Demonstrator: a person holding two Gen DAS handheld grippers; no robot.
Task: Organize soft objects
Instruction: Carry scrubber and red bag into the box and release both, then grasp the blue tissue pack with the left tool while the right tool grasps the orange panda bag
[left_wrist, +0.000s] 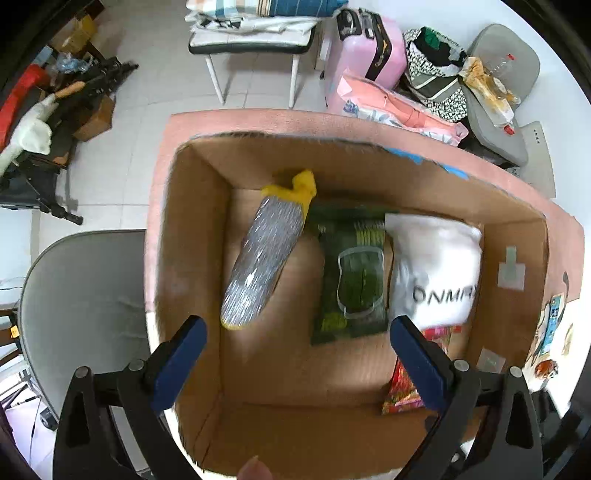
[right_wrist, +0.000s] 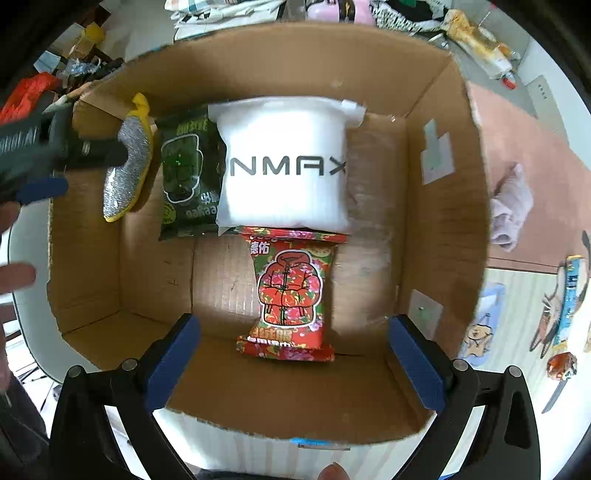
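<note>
White floor tiles and household clutter are ringing a cardboard box (left_wrist: 192, 236) that is filling both views. Both tongs, the left gripper (left_wrist: 295, 354) and right gripper (right_wrist: 293, 354), are hanging wide and empty above it. Items are lying flat inside: a silver-and-yellow sponge (left_wrist: 262, 258) at centre left, a green pack (left_wrist: 351, 280) beside it, a white pouch (right_wrist: 284, 162) at centre and a red floral pack (right_wrist: 290, 291) below it. A clean exit probably means lifting straight up, clear of the walls.
</note>
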